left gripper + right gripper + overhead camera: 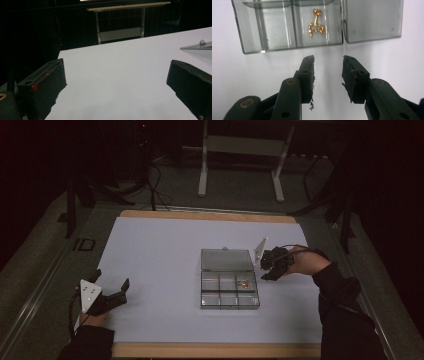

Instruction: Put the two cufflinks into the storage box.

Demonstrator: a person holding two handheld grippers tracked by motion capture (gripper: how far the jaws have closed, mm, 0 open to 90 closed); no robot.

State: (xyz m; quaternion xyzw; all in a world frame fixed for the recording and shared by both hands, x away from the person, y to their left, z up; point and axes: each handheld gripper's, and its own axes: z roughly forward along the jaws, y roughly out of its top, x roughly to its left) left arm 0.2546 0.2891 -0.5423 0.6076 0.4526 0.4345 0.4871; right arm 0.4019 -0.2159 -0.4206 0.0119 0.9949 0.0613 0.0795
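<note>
A clear plastic compartment box [230, 296] lies open in the middle of the white table, its lid [226, 259] folded flat behind it. A small gold chain piece [243, 282] [315, 26] rests in the box's back right compartment. My right gripper [266, 268] [328, 62] hovers just off the box's right side, jaws apart with nothing between them. The box wall [287, 47] stands just beyond its tips. My left gripper [111, 282] [115, 75] rests near the table's front left, jaws wide, nothing between them.
The white sheet [160, 270] covers the wooden table [210, 350]. A white-legged stand [240, 150] is on the floor beyond the far edge. The box lid's edge [197, 46] shows at the right of the left gripper view.
</note>
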